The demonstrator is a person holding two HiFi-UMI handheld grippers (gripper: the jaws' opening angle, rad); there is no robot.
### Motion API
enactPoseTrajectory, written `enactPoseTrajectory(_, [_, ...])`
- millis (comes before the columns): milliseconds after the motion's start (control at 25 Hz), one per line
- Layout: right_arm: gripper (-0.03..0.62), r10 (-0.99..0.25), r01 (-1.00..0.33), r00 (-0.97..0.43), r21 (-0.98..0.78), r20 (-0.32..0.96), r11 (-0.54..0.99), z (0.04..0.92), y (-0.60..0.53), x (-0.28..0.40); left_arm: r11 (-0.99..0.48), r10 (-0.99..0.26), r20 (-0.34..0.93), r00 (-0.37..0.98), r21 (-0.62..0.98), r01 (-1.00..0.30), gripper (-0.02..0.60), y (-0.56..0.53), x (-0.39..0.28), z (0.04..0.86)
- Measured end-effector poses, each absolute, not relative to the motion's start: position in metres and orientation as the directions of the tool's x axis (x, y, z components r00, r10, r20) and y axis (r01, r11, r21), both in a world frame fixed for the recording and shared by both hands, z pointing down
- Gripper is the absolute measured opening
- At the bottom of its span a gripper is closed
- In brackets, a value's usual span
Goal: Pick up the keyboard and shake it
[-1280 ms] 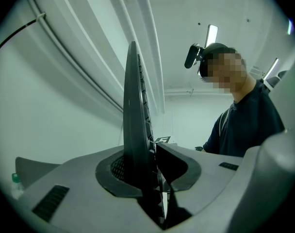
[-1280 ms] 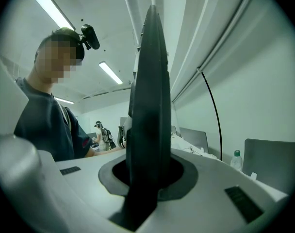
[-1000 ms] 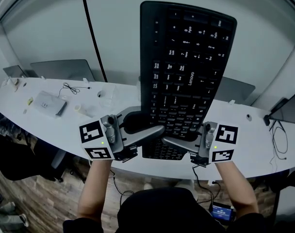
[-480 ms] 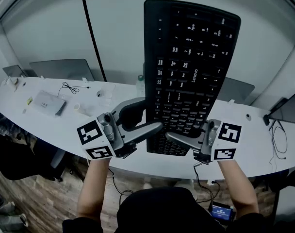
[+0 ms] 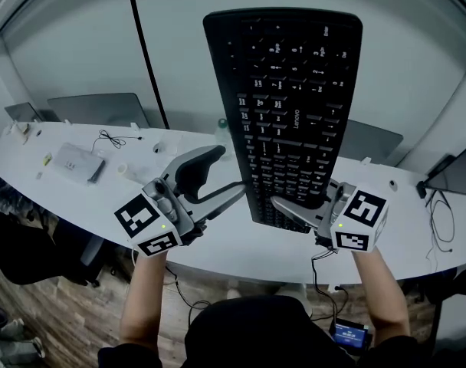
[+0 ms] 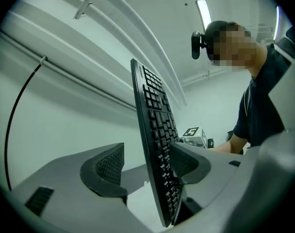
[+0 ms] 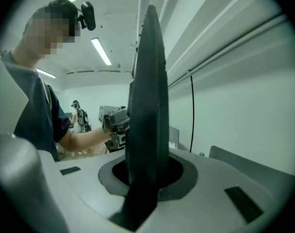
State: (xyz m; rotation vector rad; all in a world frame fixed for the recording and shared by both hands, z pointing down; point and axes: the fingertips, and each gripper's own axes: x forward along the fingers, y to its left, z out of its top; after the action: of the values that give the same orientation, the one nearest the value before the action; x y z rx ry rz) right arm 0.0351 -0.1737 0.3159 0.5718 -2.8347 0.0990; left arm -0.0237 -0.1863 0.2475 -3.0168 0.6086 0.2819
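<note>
A black keyboard [image 5: 287,106] stands on end in the air, keys toward me. My right gripper [image 5: 298,209] is shut on its lower right edge; in the right gripper view the keyboard [image 7: 147,106] rises edge-on out of the closed gripper [image 7: 145,178]. My left gripper [image 5: 231,171] is open at the lower left edge and its jaws have just been opening. In the left gripper view the keyboard [image 6: 155,130] stands between the spread jaws of the gripper [image 6: 145,164]. The left pad [image 6: 108,164] is well clear of its back, the right pad [image 6: 184,161] close to the keys.
Below lies a long white desk [image 5: 80,198] with a grey box [image 5: 78,162], a thin cable [image 5: 110,139] and small items at the left. Grey panels [image 5: 103,110] lean on the wall behind it. A dark screen [image 5: 463,171] stands at the far right.
The left gripper's jaws have spread off the keyboard and that hand has drifted left. The keyboard's top has swung left, carried by the right gripper alone.
</note>
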Motion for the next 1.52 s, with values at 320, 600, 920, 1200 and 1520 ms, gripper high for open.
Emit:
enactPoseTrajectory(320, [0.085,-0.517,-0.504,-0.771,0.139,0.372,0.852,0.328,-0.194,0.053,-0.882,-0.441,-0.158,0.884,-0.108,-0.459,0.293,-0.188,-0.031,0.252])
enactPoseTrajectory(600, [0.084,-0.631,-0.576,-0.632,0.271,0.45,0.771,0.336,-0.212,0.062,-0.807,-0.525,-0.11,0.844,-0.252,-0.534,0.293,-0.189,-0.045,0.255])
enactPoseTrajectory(920, [0.084,-0.781,-0.634,-0.418,0.466,0.465,0.617,0.339,-0.235,0.085,-0.63,-0.644,-0.025,0.764,-0.549,-0.549,0.292,-0.192,-0.046,0.26])
enactPoseTrajectory(1200, [0.084,-0.841,-0.624,-0.295,0.575,0.454,0.529,0.334,-0.242,0.099,-0.469,-0.749,-0.065,0.659,-0.651,-0.597,0.293,-0.19,-0.058,0.242])
enactPoseTrajectory(1520, [0.086,-0.868,-0.587,-0.185,0.656,0.462,0.474,0.329,-0.245,0.117,-0.354,-0.789,-0.091,0.607,-0.741,-0.571,0.293,-0.186,-0.051,0.237])
